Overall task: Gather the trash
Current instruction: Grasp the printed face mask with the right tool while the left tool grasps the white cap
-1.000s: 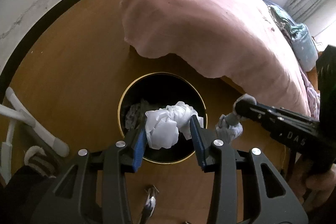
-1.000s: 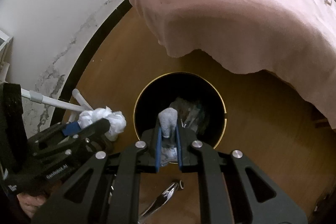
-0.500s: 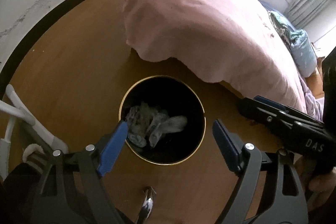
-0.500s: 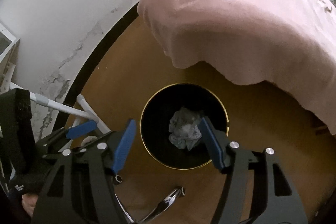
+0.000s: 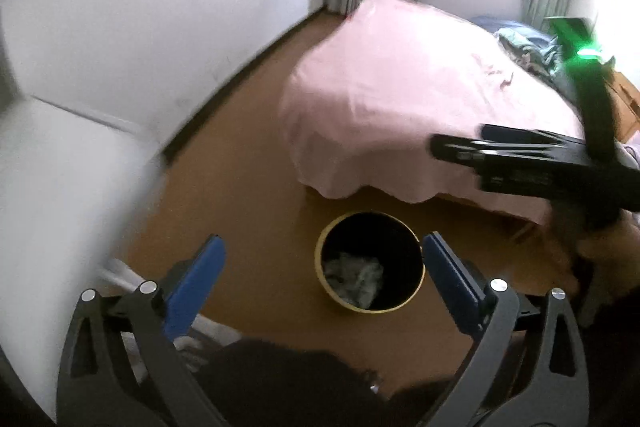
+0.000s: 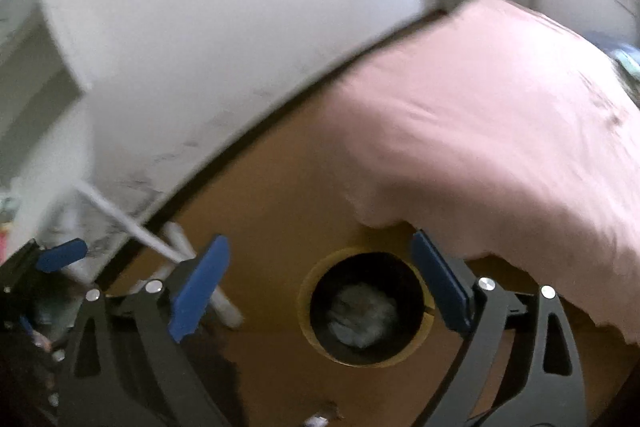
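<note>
Evidently the drop was done: crumpled paper trash (image 5: 354, 275) lay inside the black bin (image 5: 370, 223) on the wood floor (image 5: 248, 187), beside the pink-covered bed (image 5: 400, 99). Left gripper (image 5: 320, 279) and right gripper (image 6: 318, 287) both had jaws opening wide, nothing between them. No other loose trash showed on the visible floor; frames were blurred, so remaining pickups could not be ruled out.
</note>
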`<state>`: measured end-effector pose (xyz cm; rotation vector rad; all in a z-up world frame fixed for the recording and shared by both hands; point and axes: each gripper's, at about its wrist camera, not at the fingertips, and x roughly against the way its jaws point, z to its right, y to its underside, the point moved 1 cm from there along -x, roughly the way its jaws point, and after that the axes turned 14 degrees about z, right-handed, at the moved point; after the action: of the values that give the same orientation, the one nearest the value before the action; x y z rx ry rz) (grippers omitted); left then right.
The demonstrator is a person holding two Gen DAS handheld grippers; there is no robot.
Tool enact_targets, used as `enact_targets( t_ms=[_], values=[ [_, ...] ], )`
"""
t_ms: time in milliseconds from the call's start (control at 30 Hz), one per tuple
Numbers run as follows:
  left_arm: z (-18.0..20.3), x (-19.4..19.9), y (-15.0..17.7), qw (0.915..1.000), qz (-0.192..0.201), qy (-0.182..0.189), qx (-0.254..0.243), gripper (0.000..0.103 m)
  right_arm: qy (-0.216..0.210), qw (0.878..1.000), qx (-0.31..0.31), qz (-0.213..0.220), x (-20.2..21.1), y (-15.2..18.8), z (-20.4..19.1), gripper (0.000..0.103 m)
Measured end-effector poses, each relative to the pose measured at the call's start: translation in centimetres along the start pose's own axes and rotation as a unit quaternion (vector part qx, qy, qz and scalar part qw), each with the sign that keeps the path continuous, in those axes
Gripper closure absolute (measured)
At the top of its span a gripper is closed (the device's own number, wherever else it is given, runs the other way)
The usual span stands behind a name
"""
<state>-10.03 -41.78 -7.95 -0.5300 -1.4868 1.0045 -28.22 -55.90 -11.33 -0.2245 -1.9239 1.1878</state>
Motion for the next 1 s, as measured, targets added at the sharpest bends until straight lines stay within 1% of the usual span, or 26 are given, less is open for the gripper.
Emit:
enact_targets(
  t_ms=[33,67,100,133,167,200,233,267,300,333,367,400,433,467,533,567,633,667,733,767,867,933,1000],
  values=[
    [-1.1,1.9,-0.4,0.9999,0.004,-0.009,-0.002,0.007,-0.026,1.0,0.006,0.005,0.5,-0.7,-2.1,0.013],
    [-2.5,4.3,-0.6,0.9995,0.009,-0.029,-0.007,0.007,-0.059,0.998,0.016,0.009,1.0,-1.3,-4.7,0.013],
    [-4.5,7.5,-0.6,0.998,0.02,-0.058,-0.013,0.007,-0.09,0.995,0.029,0.011,1.4,-1.8,-7.4,0.013],
    [-6.4,10.1,-0.2,0.9957,0.031,-0.087,-0.014,0.007,-0.11,0.993,0.04,0.012,1.7,-2.0,-9.4,0.013],
    [-7.9,11.9,0.0,0.9932,0.037,-0.11,-0.01,0.007,-0.141,0.988,0.059,0.011,2.2,-2.3,-12.4,0.013],
    [-10.4,14.8,0.8,0.9879,0.044,-0.149,0.001,0.007,-0.173,0.982,0.079,0.01,2.6,-2.4,-15.5,0.013],
    [-12.0,16.6,1.4,0.9838,0.047,-0.172,0.012,0.007,-0.194,0.977,0.093,0.008,2.9,-2.4,-17.7,0.013],
    [-14.1,18.9,2.4,0.977,0.049,-0.205,0.03,0.007,-0.222,0.968,0.116,0.004,3.4,-2.3,-21.0,0.013],
    [-15.9,20.8,3.4,0.9699,0.049,-0.234,0.044,0.007,-0.246,0.96,0.133,0.002,3.8,-2.1,-23.6,0.013],
    [-18.1,23.2,4.9,0.9589,0.048,-0.273,0.061,0.007,-0.273,0.95,0.149,0.0,4.2,-1.9,-26.5,0.013],
    [-20.2,25.4,6.5,0.9452,0.047,-0.313,0.079,0.007,-0.303,0.938,0.166,-0.006,4.7,-1.5,-29.8,0.013],
    [-21.4,26.9,7.6,0.9338,0.046,-0.343,0.09,0.007,-0.324,0.929,0.179,-0.011,5.0,-1.2,-32.3,0.013],
    [-23.2,29.3,9.6,0.9125,0.046,-0.391,0.112,0.007,-0.344,0.918,0.194,-0.017,5.2,-0.6,-35.0,0.013],
    [-24.2,30.6,10.7,0.9031,0.042,-0.408,0.129,0.007,-0.361,0.908,0.211,-0.022,5.4,0.0,-38.0,0.013],
    [-25.8,32.8,12.8,0.8942,0.032,-0.415,0.164,0.007,-0.383,0.892,0.237,-0.027,5.8,1.3,-42.2,0.013],
    [-26.4,34.0,13.8,0.8872,0.034,-0.423,0.181,0.007,-0.39,0.885,0.253,-0.029,5.7,2.0,-44.5,0.013],
    [-27.0,35.5,15.1,0.8777,0.039,-0.431,0.206,0.007,-0.397,0.875,0.275,-0.037,5.6,3.3,-48.0,0.013],
    [-27.3,36.1,15.6,0.875,0.041,-0.43,0.219,0.007,-0.397,0.87,0.288,-0.04,5.4,4.1,-49.5,0.013],
    [-27.6,36.6,16.0,0.8733,0.038,-0.428,0.23,0.007,-0.389,0.867,0.311,-0.038,5.2,5.2,-51.3,0.014],
    [-27.6,36.9,16.2,0.8727,0.039,-0.429,0.23,0.007,-0.387,0.864,0.319,-0.04,5.1,5.7,-51.9,0.017],
    [-27.5,36.6,16.5,0.8762,0.035,-0.426,0.222,0.007,-0.374,0.865,0.332,-0.047,4.3,6.2,-52.0,0.026],
    [-27.7,36.1,16.5,0.8777,0.033,-0.424,0.22,0.007,-0.373,0.865,0.331,-0.051,4.2,6.3,-51.9,0.027],
    [-27.8,35.6,16.5,0.8791,0.032,-0.42,0.223,0.007,-0.374,0.864,0.332,-0.058,4.0,6.5,-52.2,0.037]
  ],
)
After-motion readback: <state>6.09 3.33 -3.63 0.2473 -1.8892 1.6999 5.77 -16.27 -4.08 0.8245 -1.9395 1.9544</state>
